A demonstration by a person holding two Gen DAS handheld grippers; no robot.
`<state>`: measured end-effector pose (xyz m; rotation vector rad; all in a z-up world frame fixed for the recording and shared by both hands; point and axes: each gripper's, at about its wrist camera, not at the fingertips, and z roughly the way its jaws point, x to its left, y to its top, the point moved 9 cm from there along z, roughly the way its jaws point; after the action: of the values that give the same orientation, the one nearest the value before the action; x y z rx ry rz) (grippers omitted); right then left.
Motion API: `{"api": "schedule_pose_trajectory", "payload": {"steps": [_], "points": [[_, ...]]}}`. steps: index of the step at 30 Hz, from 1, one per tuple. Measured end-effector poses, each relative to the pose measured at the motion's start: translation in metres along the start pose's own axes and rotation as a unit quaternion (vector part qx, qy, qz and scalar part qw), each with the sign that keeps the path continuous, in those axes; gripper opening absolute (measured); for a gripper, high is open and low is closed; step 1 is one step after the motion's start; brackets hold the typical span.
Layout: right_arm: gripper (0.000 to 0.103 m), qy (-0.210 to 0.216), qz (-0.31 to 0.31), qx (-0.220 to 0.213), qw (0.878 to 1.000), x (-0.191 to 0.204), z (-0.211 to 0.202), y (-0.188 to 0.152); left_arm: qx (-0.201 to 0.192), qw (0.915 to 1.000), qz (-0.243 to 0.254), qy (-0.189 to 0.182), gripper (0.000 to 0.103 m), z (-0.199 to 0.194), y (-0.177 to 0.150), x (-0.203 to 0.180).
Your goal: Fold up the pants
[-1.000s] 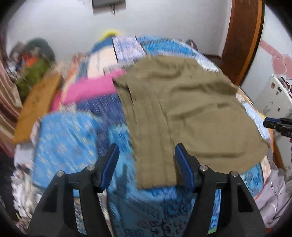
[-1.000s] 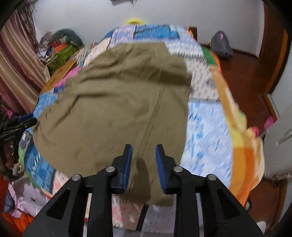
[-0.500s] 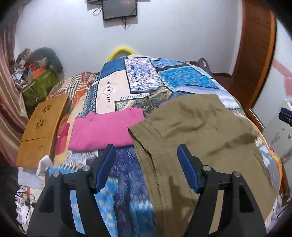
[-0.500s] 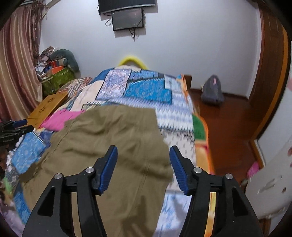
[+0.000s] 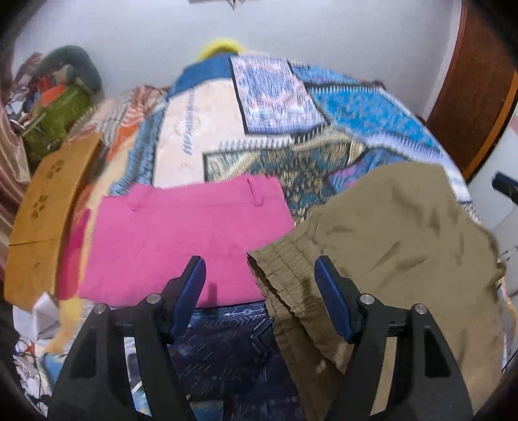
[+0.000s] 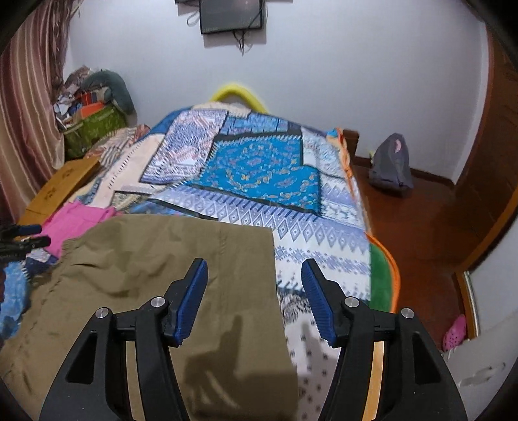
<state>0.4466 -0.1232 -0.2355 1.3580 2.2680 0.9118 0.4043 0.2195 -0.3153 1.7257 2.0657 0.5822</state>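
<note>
1. We see the olive pants [image 5: 398,233] lying on the quilt [image 5: 353,107], filling the lower right of the left wrist view and the lower left of the right wrist view [image 6: 155,275]; the gathered waistband [image 5: 285,268] sits at centre in the left view, its corner between the two fingers; the cloth is rumpled, with creases across it.
2. Our left gripper [image 5: 260,278] stands at the bottom centre of its view; its jaws are wide apart and nothing is clamped; the waistband corner shows in the gap, apart from both blue pads.
3. Our right gripper [image 6: 254,281] is at the bottom centre of its view; its jaws have just been opening and now stand well apart, holding nothing; the pants' straight right edge runs down between them, with quilt on the right of it.
4. The left gripper also shows at the left edge of the right view [image 6: 22,241]; we cannot tell its state there.
5. Pink pants [image 5: 181,239] lie folded flat just left of the olive pair, centre left in the left view; whether the two touch we cannot tell.
6. A wooden board [image 5: 45,210] lies at the quilt's left edge; a screen [image 6: 231,14] hangs on the wall at top centre of the right view.
</note>
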Motion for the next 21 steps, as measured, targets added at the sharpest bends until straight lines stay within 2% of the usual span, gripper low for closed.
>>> {"api": "schedule_pose_trajectory", "payload": {"steps": [3, 5, 8, 12, 13, 15, 17, 19, 21], "points": [[0.056, -0.002, -0.012, 0.023, 1.000, -0.005, 0.029, 0.001, 0.020, 0.9998, 0.004, -0.005, 0.070, 0.025, -0.007, -0.002], [0.056, -0.019, -0.022, 0.038, 0.999, -0.011, 0.048, 0.001, 0.029, 0.9994, -0.008, -0.018, 0.071, 0.039, -0.009, -0.002], [0.056, 0.002, -0.021, 0.058, 0.998, -0.015, 0.071, 0.000, 0.031, 0.9987, -0.025, -0.032, 0.075, 0.051, -0.006, 0.001], [0.056, 0.030, -0.016, 0.072, 0.997, -0.011, 0.087, 0.001, 0.044, 0.9973, -0.029, -0.051, 0.074, 0.060, -0.006, -0.002], [0.056, 0.031, -0.019, 0.078, 0.996, -0.009, 0.092, 0.001, 0.046, 0.9973, -0.025, -0.051, 0.073, 0.061, -0.005, -0.004], [0.056, 0.026, -0.025, 0.087, 0.996, -0.006, 0.100, 0.000, 0.049, 0.9964, -0.021, -0.067, 0.055, 0.060, -0.006, -0.010], [0.046, 0.036, -0.025, 0.083, 0.996, -0.001, 0.100, 0.002, 0.051, 0.9955, -0.027, -0.075, 0.049, 0.059, -0.006, -0.013], [0.027, 0.049, -0.027, 0.083, 0.995, 0.006, 0.099, 0.002, 0.044, 0.9967, -0.019, -0.065, 0.047, 0.058, -0.006, -0.016], [0.022, 0.037, -0.036, 0.082, 0.995, 0.009, 0.099, 0.003, 0.039, 0.9979, -0.010, -0.052, 0.042, 0.056, -0.006, -0.016]]}}
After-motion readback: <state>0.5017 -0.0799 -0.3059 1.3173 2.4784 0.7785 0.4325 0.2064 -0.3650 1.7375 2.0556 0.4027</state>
